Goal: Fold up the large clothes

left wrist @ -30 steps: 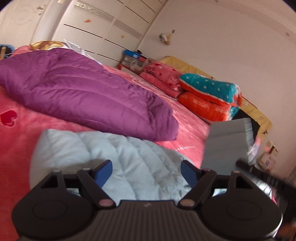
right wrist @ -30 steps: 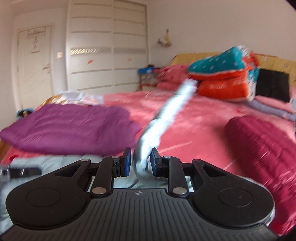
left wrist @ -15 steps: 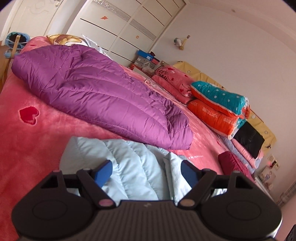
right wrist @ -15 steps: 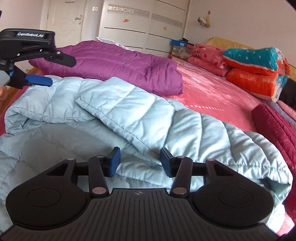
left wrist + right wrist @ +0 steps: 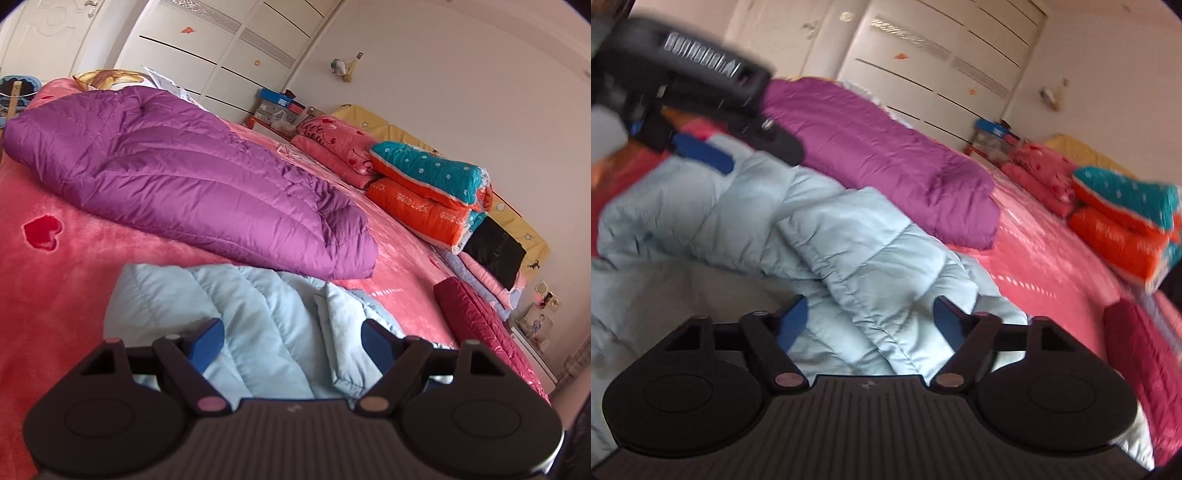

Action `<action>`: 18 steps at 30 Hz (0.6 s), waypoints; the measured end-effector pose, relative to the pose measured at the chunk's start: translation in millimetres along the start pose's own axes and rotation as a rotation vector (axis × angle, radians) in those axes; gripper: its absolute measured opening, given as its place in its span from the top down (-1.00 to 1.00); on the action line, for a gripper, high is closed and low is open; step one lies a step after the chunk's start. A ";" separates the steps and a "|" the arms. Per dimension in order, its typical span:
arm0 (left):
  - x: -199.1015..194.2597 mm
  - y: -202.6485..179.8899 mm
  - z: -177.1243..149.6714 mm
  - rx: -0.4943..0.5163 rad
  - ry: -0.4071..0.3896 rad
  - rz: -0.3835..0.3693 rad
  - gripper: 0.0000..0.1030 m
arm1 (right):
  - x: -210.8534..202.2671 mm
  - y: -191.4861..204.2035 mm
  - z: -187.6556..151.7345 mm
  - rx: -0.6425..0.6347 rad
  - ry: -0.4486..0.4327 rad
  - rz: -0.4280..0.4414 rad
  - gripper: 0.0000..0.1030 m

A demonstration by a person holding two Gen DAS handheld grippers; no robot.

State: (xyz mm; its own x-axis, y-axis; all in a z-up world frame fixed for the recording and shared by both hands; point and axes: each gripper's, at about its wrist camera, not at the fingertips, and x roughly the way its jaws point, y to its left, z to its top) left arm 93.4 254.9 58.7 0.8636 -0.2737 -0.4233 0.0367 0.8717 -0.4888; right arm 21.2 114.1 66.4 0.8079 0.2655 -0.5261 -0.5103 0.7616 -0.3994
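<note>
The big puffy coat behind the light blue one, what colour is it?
Purple; the left wrist view shows it best.

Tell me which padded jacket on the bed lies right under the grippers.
The light blue jacket, lying crumpled nearest the camera; the purple jacket lies spread out beyond it.

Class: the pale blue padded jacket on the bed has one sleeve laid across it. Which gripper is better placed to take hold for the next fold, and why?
Probably the right gripper: its jaws have just opened, and the folded sleeve lies directly between its fingers. The left gripper is open too, above the jacket near its far edge.
</note>
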 end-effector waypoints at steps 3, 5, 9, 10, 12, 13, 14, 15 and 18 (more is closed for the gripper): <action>0.6 -3.9 -0.5 0.025 -0.002 0.004 -0.58 | 3.2 -10.6 -0.8 0.045 0.011 -0.020 0.44; 1.3 -6.9 -0.1 0.044 -0.008 0.013 -0.58 | 3.0 -20.6 -0.9 0.107 0.018 -0.030 0.68; 2.4 -12.9 1.1 0.074 -0.031 0.036 -0.58 | -25.8 -46.3 -9.9 0.280 -0.006 0.009 0.75; 2.9 -15.1 1.6 0.084 -0.037 0.038 -0.58 | -36.2 -46.6 -14.7 0.296 -0.010 0.028 0.75; 4.7 -20.1 1.3 0.111 -0.043 0.041 -0.58 | -47.6 -40.0 -23.6 0.294 -0.002 0.069 0.75; 6.3 -23.3 0.4 0.128 -0.043 0.045 -0.58 | -49.7 -31.9 -29.1 0.270 0.009 0.093 0.75; 8.3 -26.5 -0.9 0.147 -0.039 0.047 -0.58 | -51.9 -24.8 -33.2 0.241 0.015 0.105 0.74; 10.5 -30.0 -2.7 0.168 -0.033 0.050 -0.58 | -54.9 -15.5 -38.3 0.206 0.019 0.113 0.74; 17.9 -41.1 -10.1 0.247 -0.016 0.062 -0.58 | -50.9 -4.4 -40.6 0.166 0.040 0.116 0.68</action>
State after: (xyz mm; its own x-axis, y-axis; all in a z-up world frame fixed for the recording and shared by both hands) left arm 102.3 210.1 63.4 0.8760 -0.2115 -0.4334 0.1030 0.9600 -0.2602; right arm -29.6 73.2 64.4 0.7322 0.3359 -0.5925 -0.5413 0.8150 -0.2068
